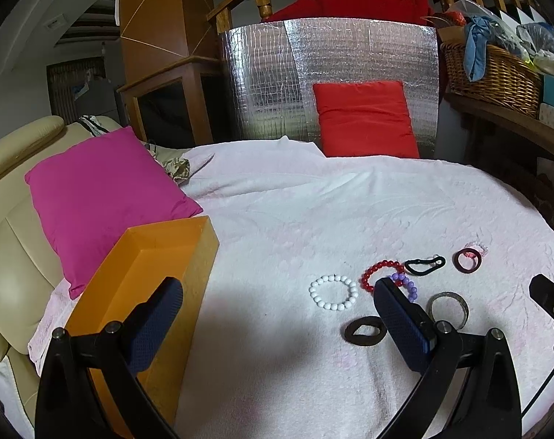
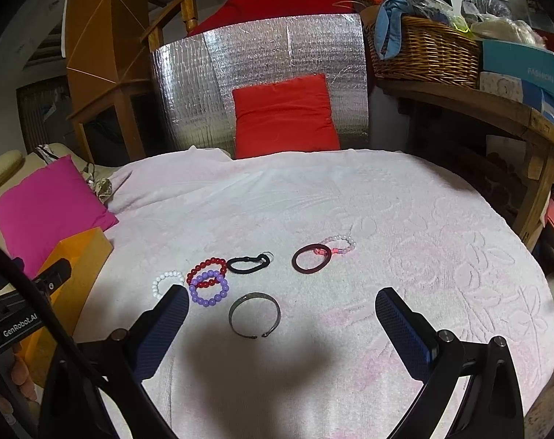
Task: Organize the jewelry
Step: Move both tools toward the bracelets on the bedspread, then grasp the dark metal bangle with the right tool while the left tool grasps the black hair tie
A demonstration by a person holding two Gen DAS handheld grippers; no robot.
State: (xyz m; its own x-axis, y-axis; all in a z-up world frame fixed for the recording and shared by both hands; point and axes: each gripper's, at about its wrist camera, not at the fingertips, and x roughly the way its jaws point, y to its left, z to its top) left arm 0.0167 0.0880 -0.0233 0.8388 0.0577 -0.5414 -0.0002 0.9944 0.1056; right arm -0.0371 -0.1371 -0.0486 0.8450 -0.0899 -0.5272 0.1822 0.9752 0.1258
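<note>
Several pieces of jewelry lie on a white towel: a white bead bracelet, a red bead bracelet, a purple bead bracelet, a black loop, a maroon band, a metal cuff and a dark brown band. An open orange box stands at the left. My left gripper is open and empty above the towel, between the box and the jewelry. My right gripper is open and empty, just short of the metal cuff.
A magenta cushion lies behind the box on a beige sofa. A red cushion leans on a silver foil panel at the back. A wicker basket and boxes sit on a wooden shelf at the right.
</note>
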